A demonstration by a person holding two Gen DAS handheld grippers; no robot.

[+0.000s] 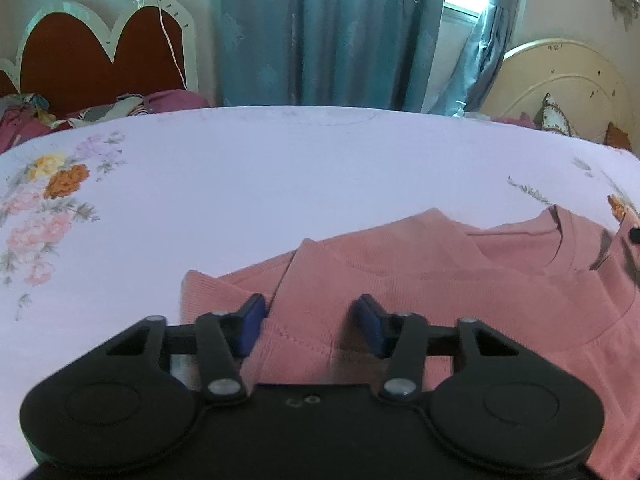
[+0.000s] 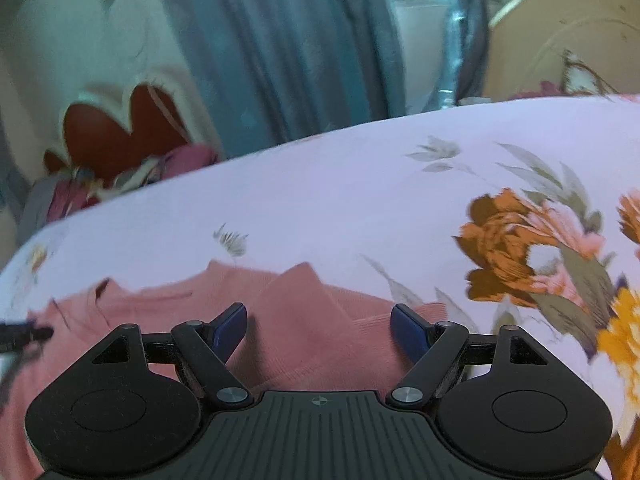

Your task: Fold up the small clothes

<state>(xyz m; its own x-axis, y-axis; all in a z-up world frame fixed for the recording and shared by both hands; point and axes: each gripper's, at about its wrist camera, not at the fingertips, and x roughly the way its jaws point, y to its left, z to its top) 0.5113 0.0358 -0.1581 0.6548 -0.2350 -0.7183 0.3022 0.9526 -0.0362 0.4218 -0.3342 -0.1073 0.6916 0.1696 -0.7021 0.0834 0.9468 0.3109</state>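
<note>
A small pink ribbed top [image 1: 420, 276] lies flat on a white floral bedsheet [image 1: 248, 184], its neckline toward the far right and a sleeve folded in at the left. My left gripper [image 1: 308, 322] is open, its blue pads straddling the sleeve's hem just above the cloth. In the right wrist view the same pink top [image 2: 304, 320] lies under my right gripper [image 2: 318, 330], which is open wide over the other sleeve's folded peak. The tip of the other gripper [image 2: 24, 336] shows at the left edge. The right view is blurred.
The sheet [image 2: 360, 200] has big orange and yellow flower prints at the right. Behind the bed are teal curtains [image 1: 328, 32], a red and white headboard [image 1: 100, 48], a cream headboard [image 1: 560, 84], and piled clothes [image 1: 80, 114] at the far left.
</note>
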